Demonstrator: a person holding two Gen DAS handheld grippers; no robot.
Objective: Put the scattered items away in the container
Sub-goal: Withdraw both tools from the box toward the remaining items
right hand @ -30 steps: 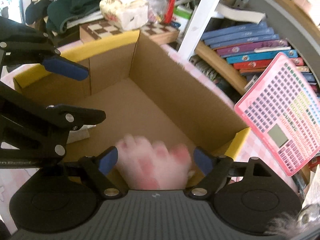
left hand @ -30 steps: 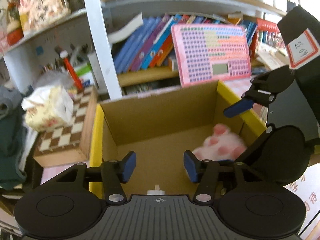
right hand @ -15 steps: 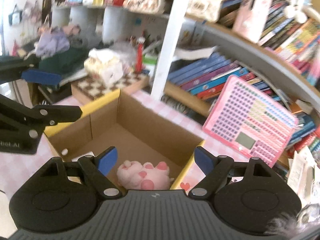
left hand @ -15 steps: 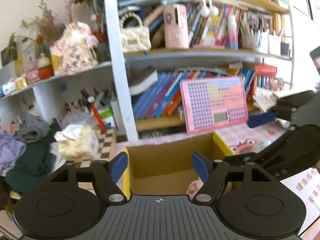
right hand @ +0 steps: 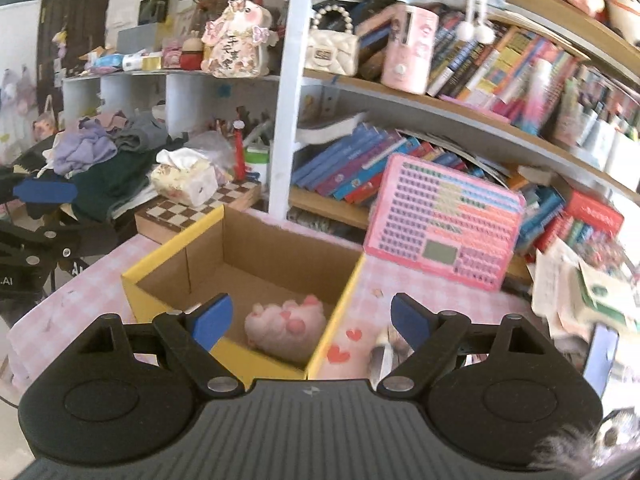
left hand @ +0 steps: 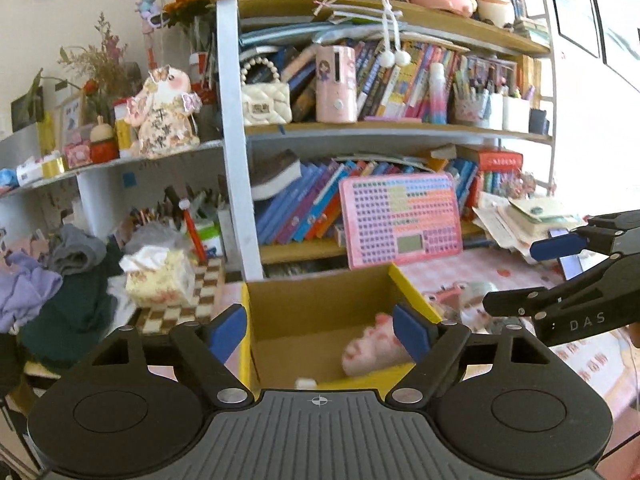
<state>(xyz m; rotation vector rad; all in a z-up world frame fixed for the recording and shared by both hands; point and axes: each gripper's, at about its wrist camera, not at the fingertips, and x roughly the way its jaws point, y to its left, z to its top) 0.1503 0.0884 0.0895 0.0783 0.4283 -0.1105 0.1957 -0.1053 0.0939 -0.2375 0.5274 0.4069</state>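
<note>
My left tongs [left hand: 318, 334] are opening and my right tongs [right hand: 310, 318] stand apart, both empty, above the box [right hand: 176, 246] where the pink plush [right hand: 286, 326] lies at its near right corner.

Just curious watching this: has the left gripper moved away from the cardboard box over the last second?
Yes. The left gripper has pulled up and back: the cardboard box now looks smaller and lower, with more bookshelf showing. Its jaws are opening, empty.

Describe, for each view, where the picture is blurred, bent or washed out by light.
Left wrist view: the shelves bow from the fisheye lens, the window at the right is overexposed, the tissue box is slightly smeared. Right wrist view: the shelves curve strongly, the papers at the right are motion-blurred, the pink toy in the box is soft.
</note>
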